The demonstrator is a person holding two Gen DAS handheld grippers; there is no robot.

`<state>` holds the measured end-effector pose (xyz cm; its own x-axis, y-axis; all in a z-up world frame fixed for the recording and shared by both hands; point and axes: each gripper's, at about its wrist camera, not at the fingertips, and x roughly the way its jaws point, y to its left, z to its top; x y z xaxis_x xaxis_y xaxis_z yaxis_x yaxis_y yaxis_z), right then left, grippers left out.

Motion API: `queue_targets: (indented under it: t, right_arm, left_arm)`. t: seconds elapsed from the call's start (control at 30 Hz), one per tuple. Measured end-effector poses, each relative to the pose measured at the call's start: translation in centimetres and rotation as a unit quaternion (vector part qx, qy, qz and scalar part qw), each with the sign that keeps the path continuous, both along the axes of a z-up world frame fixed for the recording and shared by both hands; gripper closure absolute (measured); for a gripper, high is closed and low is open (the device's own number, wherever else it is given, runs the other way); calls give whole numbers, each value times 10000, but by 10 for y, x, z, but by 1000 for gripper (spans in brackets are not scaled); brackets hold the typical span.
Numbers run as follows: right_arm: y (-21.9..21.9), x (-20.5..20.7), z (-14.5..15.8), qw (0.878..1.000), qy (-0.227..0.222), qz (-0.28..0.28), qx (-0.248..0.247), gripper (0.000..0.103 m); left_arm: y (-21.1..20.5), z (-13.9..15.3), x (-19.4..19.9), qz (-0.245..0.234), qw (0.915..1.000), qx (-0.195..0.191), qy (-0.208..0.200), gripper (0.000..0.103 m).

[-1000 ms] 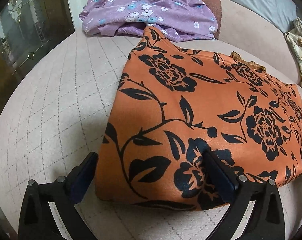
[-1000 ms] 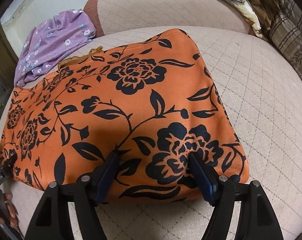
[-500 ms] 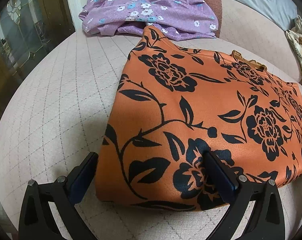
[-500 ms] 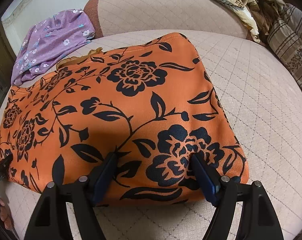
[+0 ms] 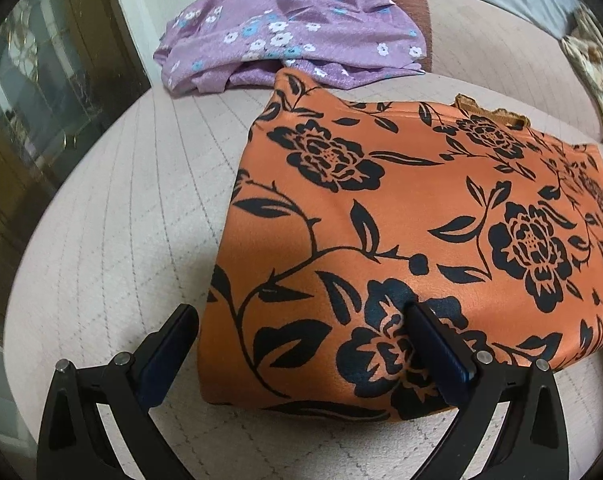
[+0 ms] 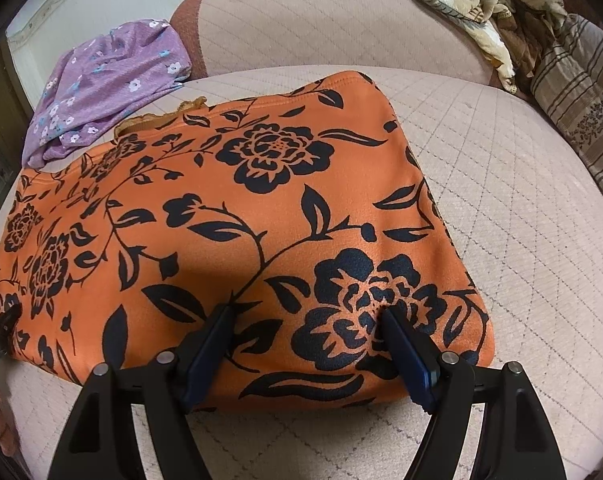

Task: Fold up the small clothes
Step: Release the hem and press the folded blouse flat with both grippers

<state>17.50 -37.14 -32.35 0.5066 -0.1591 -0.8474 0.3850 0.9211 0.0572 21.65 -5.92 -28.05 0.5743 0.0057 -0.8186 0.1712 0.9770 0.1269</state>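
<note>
An orange garment with black flowers (image 5: 413,216) lies folded flat on the beige quilted sofa seat (image 5: 113,216). It also shows in the right wrist view (image 6: 229,216). My left gripper (image 5: 301,312) is open at its near left corner, with one finger on the cloth and one beside it. My right gripper (image 6: 307,316) is open over the near right edge, both fingers above the cloth. Neither holds anything.
A purple flowered garment (image 5: 293,32) lies crumpled at the back of the seat, also in the right wrist view (image 6: 101,84). A pile of patterned clothes (image 6: 513,20) sits on the sofa back at the right. A glass cabinet door (image 5: 33,92) stands at the left.
Both grippers have drawn back slightly and risen a little from the orange garment. The garment has not moved.
</note>
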Motion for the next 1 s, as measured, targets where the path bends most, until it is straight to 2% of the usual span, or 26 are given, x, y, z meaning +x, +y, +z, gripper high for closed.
queue_targets:
  t: [0.5,1.0]
  right_arm:
    - [0,0,1,10000,-20,-4,-31,24]
    - [0,1,1,10000,-2,-4,-27,23]
  left_arm:
    - [-8,0,-1,-44,9994,298,-192,0]
    - [-10,1,-1,60,9993,313,-193,0]
